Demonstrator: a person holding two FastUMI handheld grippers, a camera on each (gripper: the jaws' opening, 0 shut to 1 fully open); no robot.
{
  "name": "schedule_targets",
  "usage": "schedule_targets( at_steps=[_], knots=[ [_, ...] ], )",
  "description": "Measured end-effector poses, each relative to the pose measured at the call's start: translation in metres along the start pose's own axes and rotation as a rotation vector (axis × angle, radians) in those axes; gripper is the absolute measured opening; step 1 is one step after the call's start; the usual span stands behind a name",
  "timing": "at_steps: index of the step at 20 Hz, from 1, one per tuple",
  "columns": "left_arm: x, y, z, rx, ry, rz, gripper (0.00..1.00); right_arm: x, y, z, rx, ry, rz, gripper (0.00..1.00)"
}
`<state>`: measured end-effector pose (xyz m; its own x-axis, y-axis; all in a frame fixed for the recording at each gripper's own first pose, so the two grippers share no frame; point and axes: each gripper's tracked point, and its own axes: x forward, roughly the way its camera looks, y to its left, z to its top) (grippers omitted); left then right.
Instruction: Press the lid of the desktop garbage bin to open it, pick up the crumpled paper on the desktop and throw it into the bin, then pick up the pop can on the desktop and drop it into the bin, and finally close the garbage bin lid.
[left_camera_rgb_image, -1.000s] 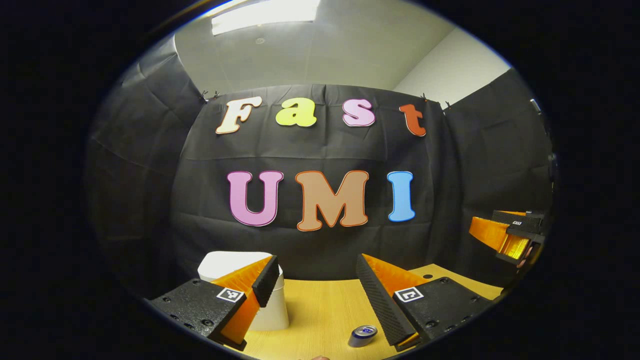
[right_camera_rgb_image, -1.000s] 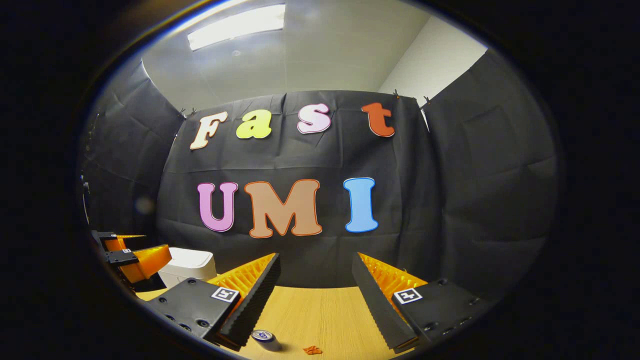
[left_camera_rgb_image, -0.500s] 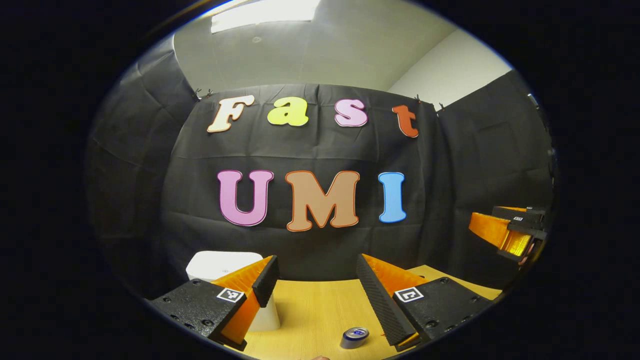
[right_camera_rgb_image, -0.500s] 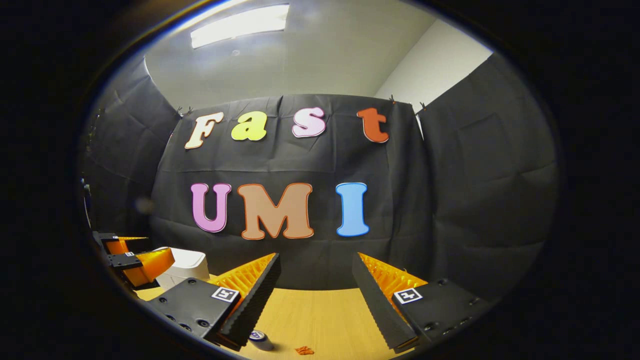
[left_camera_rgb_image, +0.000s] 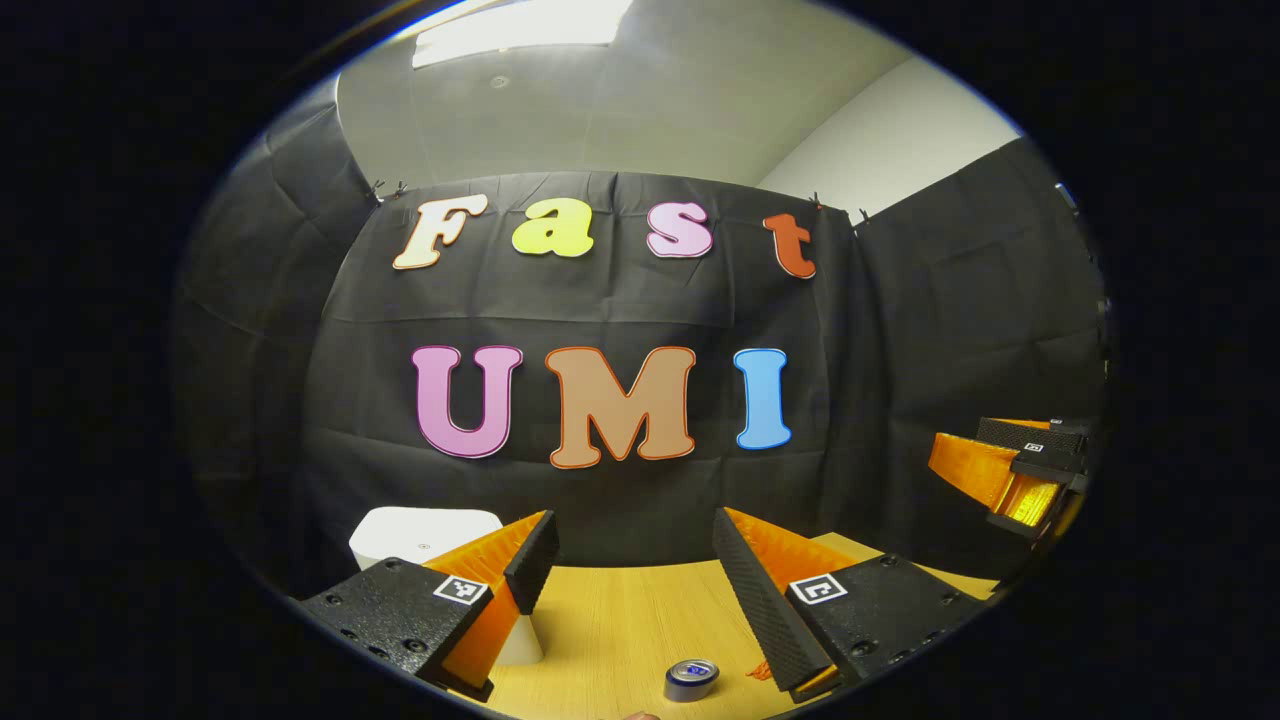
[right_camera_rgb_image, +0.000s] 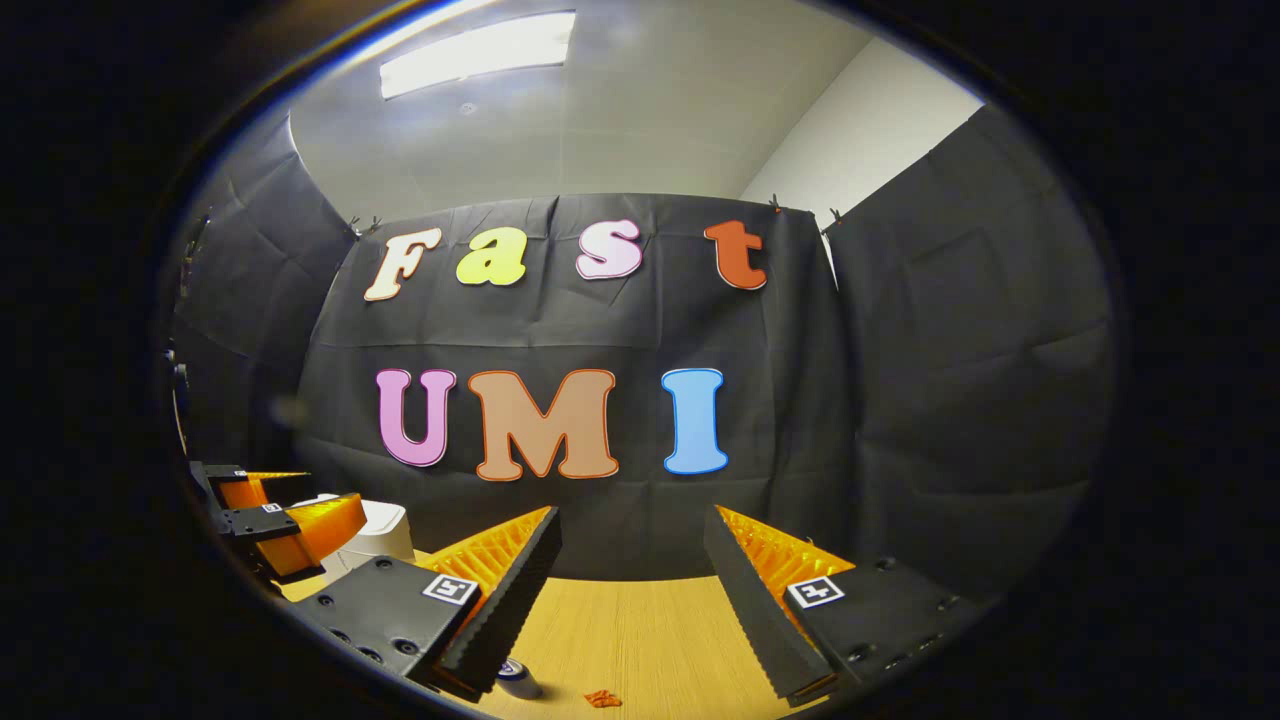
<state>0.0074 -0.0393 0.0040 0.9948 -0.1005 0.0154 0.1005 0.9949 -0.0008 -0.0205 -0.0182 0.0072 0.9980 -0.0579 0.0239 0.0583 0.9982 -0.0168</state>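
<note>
1. Left tool (left_camera_rgb_image: 632, 560) hangs released and empty above the bench (left_camera_rgb_image: 620, 620); over the last second it has swung right, so the can (left_camera_rgb_image: 691, 678) now lies between its fingers.
2. Right tool (right_camera_rgb_image: 630, 570), also released and empty, has the crumpled paper (right_camera_rgb_image: 601, 698) just below.
3. Farther off, the white bin (left_camera_rgb_image: 425, 535) stands with its lid down, so pressing the lid likely comes first.

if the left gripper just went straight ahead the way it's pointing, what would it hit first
Probably nothing on the desk: the left gripper points over the table at the black cloth wall. The white bin sits left of that line, though depth is hard to judge.
</note>
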Motion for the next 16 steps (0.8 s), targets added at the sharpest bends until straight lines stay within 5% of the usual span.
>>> schedule_targets(
  at_steps=[16],
  knots=[
    [-0.008, 0.018, 0.0, 0.007, 0.005, 0.064, 0.93, 0.012, 0.02, -0.01, 0.014, 0.016, 0.091, 0.96]
  ],
)
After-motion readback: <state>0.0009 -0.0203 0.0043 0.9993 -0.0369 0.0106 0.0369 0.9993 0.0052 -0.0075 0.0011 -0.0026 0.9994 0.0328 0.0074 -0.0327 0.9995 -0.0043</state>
